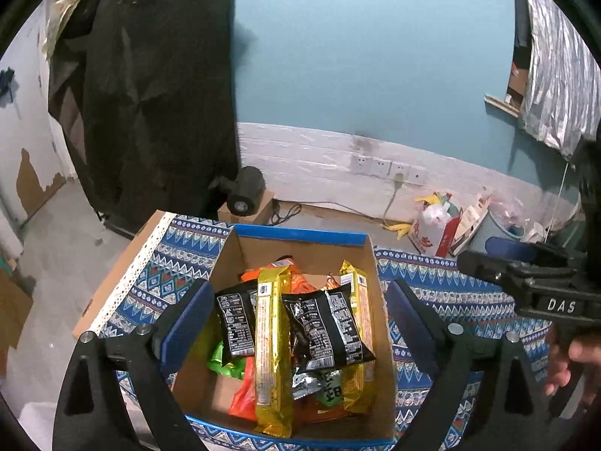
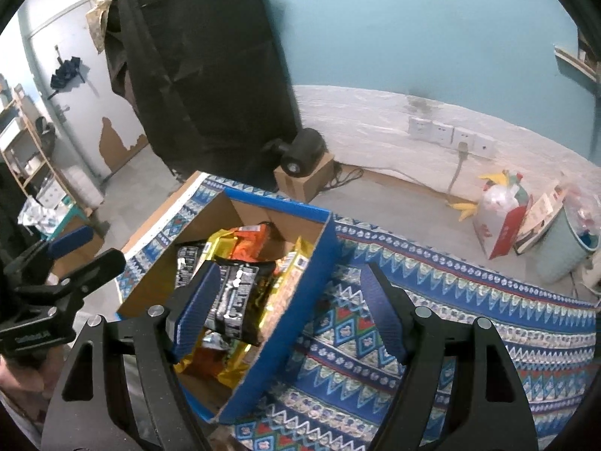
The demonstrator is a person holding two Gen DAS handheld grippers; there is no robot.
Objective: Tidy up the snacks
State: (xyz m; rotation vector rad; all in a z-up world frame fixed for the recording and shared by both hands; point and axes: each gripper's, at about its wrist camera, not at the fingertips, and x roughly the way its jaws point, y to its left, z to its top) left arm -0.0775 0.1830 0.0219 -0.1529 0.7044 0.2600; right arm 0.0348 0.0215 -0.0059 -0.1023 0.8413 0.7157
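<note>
A: Left wrist view first. Where is the box?

B: The box (image 1: pixel 300 240) sits on the patterned cloth (image 1: pixel 450 293), straight ahead of the left gripper (image 1: pixel 300 323). Its jaws are spread wide and hold nothing. The snacks (image 1: pixel 293 330) lie piled inside the box, showing between the two blue pads (image 1: pixel 188 323), which frame the box's side walls from above.

A: What's in the pile?

B: Two black packets (image 1: pixel 326 327), long yellow packets (image 1: pixel 272 353), orange and green ones beneath. The right gripper (image 1: pixel 518 278) shows at the right edge, beside the box.

A: And the right wrist view?

B: The right gripper's jaws are also wide apart and empty. The box lies to the left: the left pad (image 2: pixel 195 308) hangs over the snacks, the right pad (image 2: pixel 383 315) over bare cloth. The box's blue side wall runs between them. The left gripper (image 2: pixel 75 259) shows at the far left.
</note>
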